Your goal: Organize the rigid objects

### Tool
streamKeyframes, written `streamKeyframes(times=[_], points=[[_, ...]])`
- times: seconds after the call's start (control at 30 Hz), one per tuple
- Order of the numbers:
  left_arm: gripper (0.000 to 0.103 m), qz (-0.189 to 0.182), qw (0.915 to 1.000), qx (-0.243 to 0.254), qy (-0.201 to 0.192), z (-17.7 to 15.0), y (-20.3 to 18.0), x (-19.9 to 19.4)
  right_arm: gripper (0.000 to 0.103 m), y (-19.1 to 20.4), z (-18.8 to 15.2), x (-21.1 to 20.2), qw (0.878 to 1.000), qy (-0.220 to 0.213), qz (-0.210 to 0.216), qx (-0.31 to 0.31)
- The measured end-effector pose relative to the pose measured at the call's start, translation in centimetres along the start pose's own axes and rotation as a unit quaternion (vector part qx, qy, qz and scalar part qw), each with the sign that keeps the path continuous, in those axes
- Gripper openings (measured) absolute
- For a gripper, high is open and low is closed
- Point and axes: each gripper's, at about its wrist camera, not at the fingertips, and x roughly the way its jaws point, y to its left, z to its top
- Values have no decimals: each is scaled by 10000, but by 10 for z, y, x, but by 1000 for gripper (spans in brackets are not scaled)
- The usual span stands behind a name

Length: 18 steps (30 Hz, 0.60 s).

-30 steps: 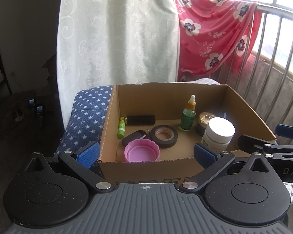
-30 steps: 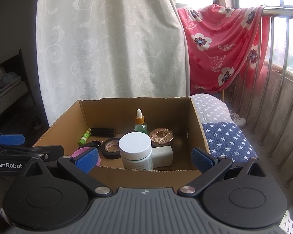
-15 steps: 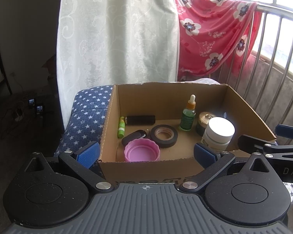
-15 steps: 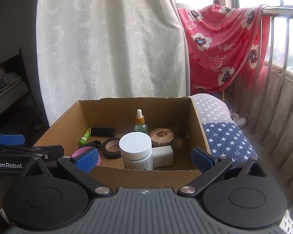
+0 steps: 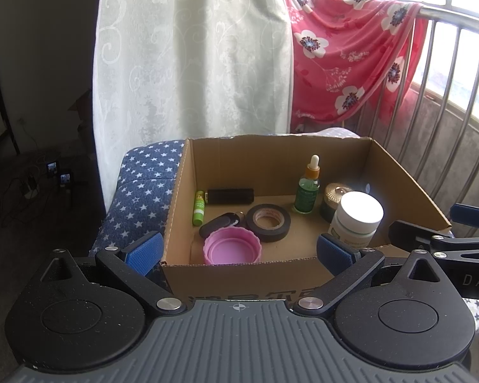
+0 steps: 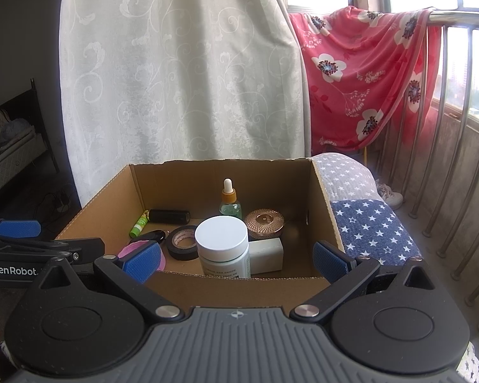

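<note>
Curtain bkgd; both tools (image 5: 239,249) (image 6: 236,260) level, agape.

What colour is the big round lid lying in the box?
Pink. The lid lies open side up at the front of the cardboard box, clearest in the left wrist view.

Both tools share one build: the left gripper (image 5: 239,250) has a ribbed grey housing with a small crosshair mark, two round speckled black discs, black linkage arms on silver pivot screws, and blue textured pads (image 5: 143,249). The right gripper (image 6: 236,260) matches it, blue pads (image 6: 330,260) and all. White "GenRobot" lettering runs along one black side, and the other side reads "DAS", possibly cut off by the frame edge.
</note>
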Motion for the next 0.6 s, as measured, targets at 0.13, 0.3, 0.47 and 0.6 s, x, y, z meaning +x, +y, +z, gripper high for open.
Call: streamKeyframes(times=[0.13,0.3,0.47,0.6], points=[[103,-2,10000,0,1,0,0,0,103,0,0,0,10000,-1,-2,-5],[103,0,10000,1,-4,0,0,0,103,0,0,0,10000,-4,5,-2],[102,3,10000,4,-2,1,1,-1,103,0,0,-1,10000,-6,3,-5],[102,7,10000,2,-10,1,1,-1,103,1,1,-1,10000,-9,8,-4]])
